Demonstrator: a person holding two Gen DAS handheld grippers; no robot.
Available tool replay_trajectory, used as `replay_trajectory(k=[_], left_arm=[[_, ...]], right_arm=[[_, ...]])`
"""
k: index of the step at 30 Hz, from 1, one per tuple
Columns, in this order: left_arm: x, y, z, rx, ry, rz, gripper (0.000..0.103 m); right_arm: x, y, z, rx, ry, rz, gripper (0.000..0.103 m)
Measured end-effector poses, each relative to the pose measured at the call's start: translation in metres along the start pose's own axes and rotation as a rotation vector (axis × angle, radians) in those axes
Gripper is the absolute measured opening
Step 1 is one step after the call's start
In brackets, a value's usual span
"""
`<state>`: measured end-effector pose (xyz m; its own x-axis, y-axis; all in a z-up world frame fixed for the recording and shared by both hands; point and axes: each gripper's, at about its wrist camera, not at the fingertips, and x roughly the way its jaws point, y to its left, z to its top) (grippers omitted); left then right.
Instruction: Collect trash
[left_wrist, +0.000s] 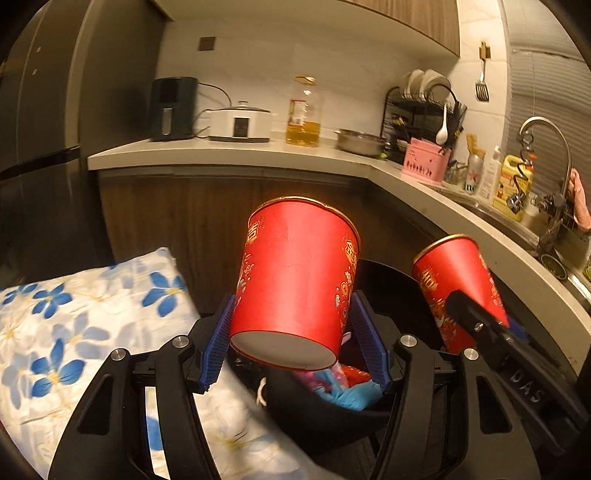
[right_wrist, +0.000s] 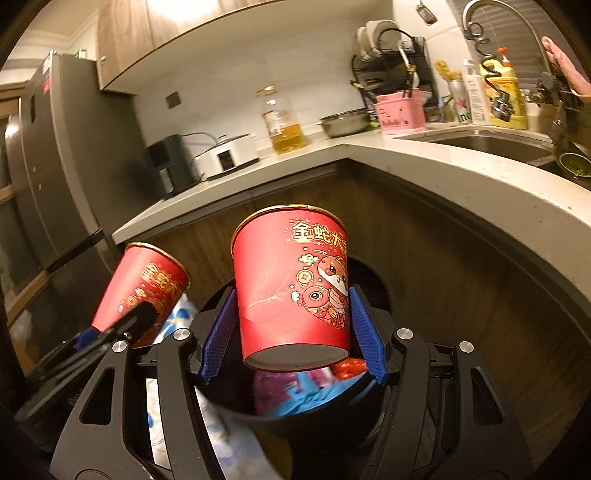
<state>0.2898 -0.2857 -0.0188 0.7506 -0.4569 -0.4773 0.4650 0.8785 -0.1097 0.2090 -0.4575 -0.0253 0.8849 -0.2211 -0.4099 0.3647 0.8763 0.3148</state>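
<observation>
Both tongs are loaded. Left gripper (left_wrist: 293, 332) is clamped on a red paper cup (left_wrist: 295, 273), blue pads (left_wrist: 221, 343) pressing its lower wall from either side; right gripper (right_wrist: 293, 334) grips a second red paper cup (right_wrist: 291, 288) the same way. Each cup also shows in the other wrist view, off to the side, so I carry the pair side by side.

Step in hand, as I judge it: transport is finished or nearly so, and the drop is due. Both cups hang above the black trash bin (left_wrist: 332, 417), which stands on the floor by the wooden cabinet front below the counter (left_wrist: 229, 155). Blue and pink wrappers (right_wrist: 291, 395) already lie inside the bin.

Next move calls for: centre each cup base over the bin mouth, then part the jaws. From the left view, the floral cushion (left_wrist: 74, 314) sits just beside the bin rim, so a cup let go too far to that side would land on fabric. Cups are tilted, mouths pointing away from me; I cannot see inside, so residue cannot be ruled out.

Cup appearance: glossy red paper, gold rim, gold characters, a cartoon snake print. White bases. The right cup has a crease low on its wall; thin stock, easily crushed.
</observation>
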Motion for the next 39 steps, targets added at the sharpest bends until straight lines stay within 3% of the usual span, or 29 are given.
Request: replay_trajectory(k=[7,10,17,27,39], left_arm=[[0.023,-0.015,0.000,0.017,0.027,-0.008,0.062],[0.029,-0.018,-0.001,0.031,0.038,-0.023,0.070],[0.031,-0.002,-0.008,-0.008,0.072,0.030,0.081],[-0.042,0.032,-0.028,-0.012,0.005,0.256,0.094],[-0.141,0.061,-0.064,-0.071,-0.002,0.322,0.097]], right_arm=[[0.011,-0.012,0.012,0.016,-0.009,0.023,0.063],[0.017,-0.014,0.017,0.025,-0.002,0.038,0.065],[0.016,-0.016,0.017,0.031,0.010,0.027,0.076],[-0.026,0.035,-0.017,-0.233,0.027,-0.073,0.089],[-0.103,0.083,-0.049,-0.304,0.042,-0.050,0.097]])
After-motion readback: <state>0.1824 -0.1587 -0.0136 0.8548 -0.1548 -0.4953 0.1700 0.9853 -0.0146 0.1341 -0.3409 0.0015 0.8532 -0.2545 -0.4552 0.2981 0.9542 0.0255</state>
